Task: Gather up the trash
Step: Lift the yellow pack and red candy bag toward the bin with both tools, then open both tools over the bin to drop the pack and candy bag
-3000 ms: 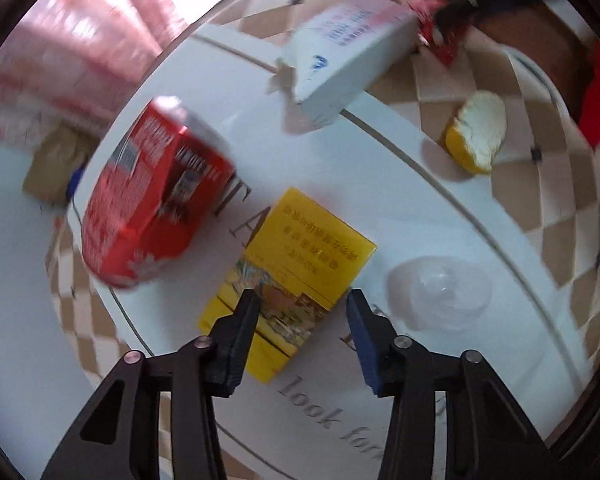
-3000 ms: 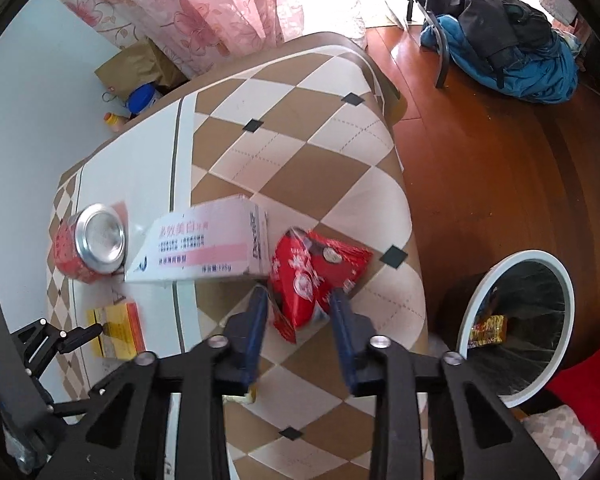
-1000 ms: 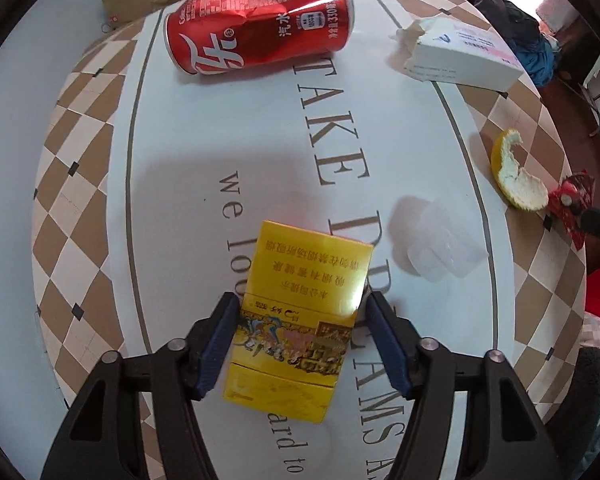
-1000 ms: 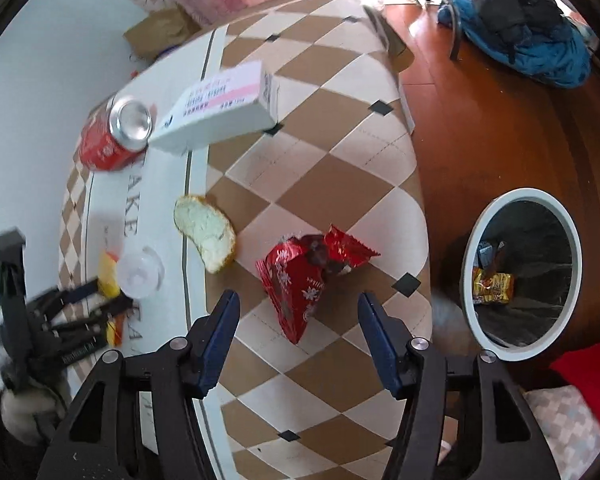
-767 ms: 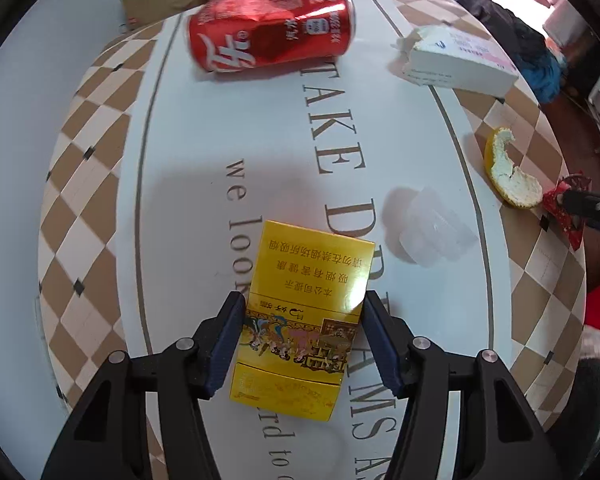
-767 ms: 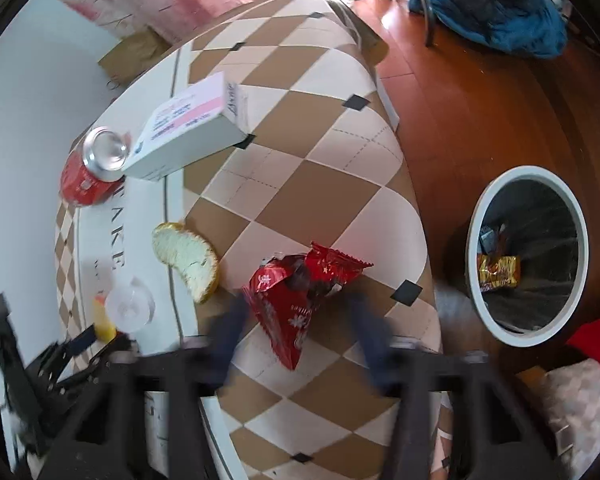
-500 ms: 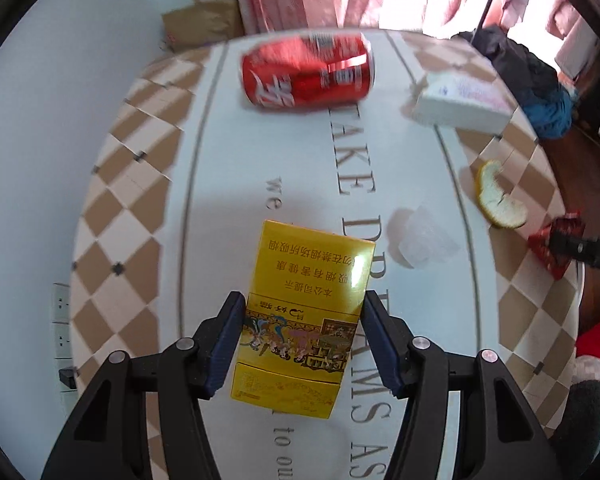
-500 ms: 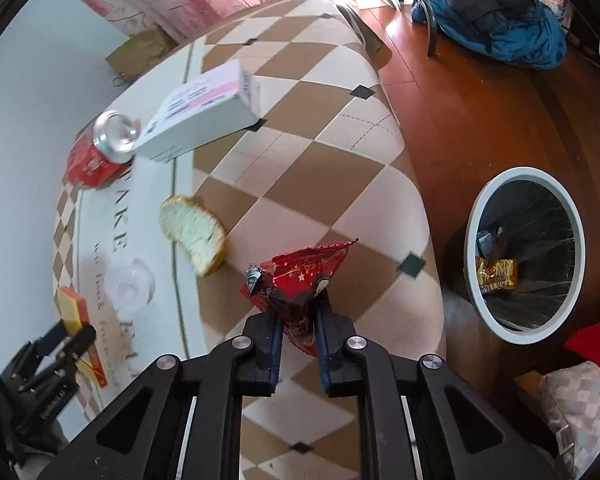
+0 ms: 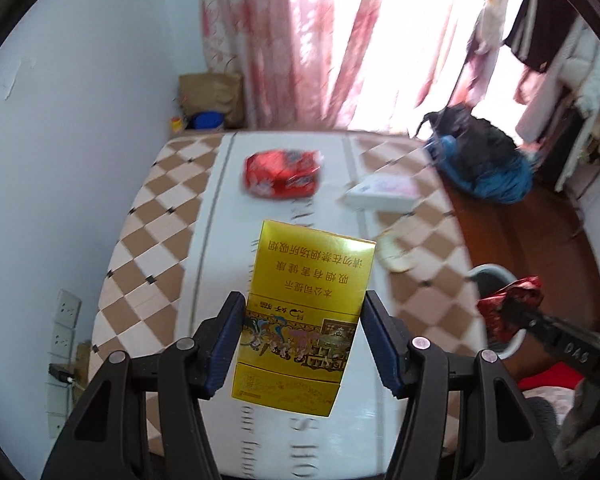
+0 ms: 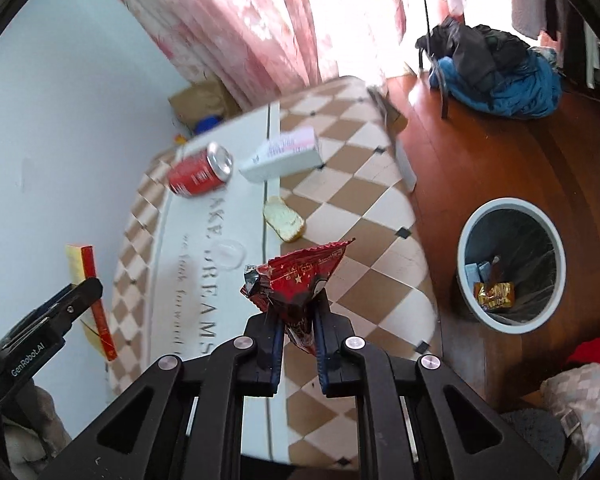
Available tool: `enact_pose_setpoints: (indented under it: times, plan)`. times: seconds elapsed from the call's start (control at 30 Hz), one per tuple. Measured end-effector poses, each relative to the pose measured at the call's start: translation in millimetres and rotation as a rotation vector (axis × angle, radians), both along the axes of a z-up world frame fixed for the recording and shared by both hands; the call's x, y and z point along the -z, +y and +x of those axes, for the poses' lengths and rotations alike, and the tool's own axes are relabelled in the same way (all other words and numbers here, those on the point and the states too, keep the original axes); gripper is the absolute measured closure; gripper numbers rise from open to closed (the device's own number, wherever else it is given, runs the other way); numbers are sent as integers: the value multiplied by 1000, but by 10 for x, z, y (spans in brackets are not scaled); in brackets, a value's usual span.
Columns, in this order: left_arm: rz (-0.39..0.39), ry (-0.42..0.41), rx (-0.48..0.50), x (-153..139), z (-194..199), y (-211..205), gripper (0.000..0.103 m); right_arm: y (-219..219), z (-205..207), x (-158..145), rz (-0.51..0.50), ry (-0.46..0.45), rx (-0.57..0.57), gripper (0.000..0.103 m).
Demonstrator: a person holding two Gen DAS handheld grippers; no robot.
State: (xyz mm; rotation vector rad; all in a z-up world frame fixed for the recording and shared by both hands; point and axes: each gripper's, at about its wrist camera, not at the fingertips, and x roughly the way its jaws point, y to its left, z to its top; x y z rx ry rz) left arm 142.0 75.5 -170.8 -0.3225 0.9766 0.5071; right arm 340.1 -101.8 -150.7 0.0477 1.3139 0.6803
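My left gripper (image 9: 304, 320) is shut on a yellow cigarette box (image 9: 306, 308), held in the air above the checkered table (image 9: 156, 248). My right gripper (image 10: 298, 320) is shut on a crumpled red snack wrapper (image 10: 304, 276), lifted off the table near its right edge. In the left wrist view that wrapper (image 9: 508, 312) shows at far right, in front of the bin's white rim. The right wrist view also catches the yellow box (image 10: 86, 280) edge-on at far left. A white-rimmed trash bin (image 10: 510, 264) stands on the floor right of the table, with some trash inside.
On the table lie a red soda can (image 10: 200, 174), a white and pink carton (image 10: 286, 154), an orange peel (image 10: 284, 220) and a clear plastic lid (image 10: 230, 254). A pile of dark and blue clothes (image 10: 496, 76) lies on the wooden floor beyond. Pink curtains hang behind the table.
The left gripper closed on the yellow box and raised it well above the table. The right gripper let go of the red wrapper, regrasped it and lifted it up.
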Motion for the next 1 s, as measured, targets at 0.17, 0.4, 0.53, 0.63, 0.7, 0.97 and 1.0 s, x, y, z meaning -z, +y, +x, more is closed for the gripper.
enact_pose_setpoints:
  times: [0.17, 0.4, 0.53, 0.63, 0.7, 0.97, 1.0]
  plan:
    - [-4, -78, 88, -344, 162, -454, 47, -452, -10, -398, 76, -26, 64, 89]
    - [-57, -122, 258, -487, 841, -1344, 47, -1422, 292, -656, 117, -72, 176, 89]
    - [-163, -112, 321, -287, 1386, -1798, 47, -1988, 619, -437, 74, -59, 237, 89]
    - [-286, -79, 342, 43, 1842, -2055, 47, -2365, 918, -110, 9, -35, 262, 89]
    - [-372, -37, 352, 350, 2160, -2190, 47, -2561, 1115, 196, -40, -3, 267, 89]
    - [-511, 176, 359, 1575, 3029, -2394, 46, -2874, 1733, 1483, -152, 169, 270, 89]
    - [-524, 206, 353, 1721, 3121, -2396, 46, -2880, 1791, 1629, -162, 186, 276, 89]
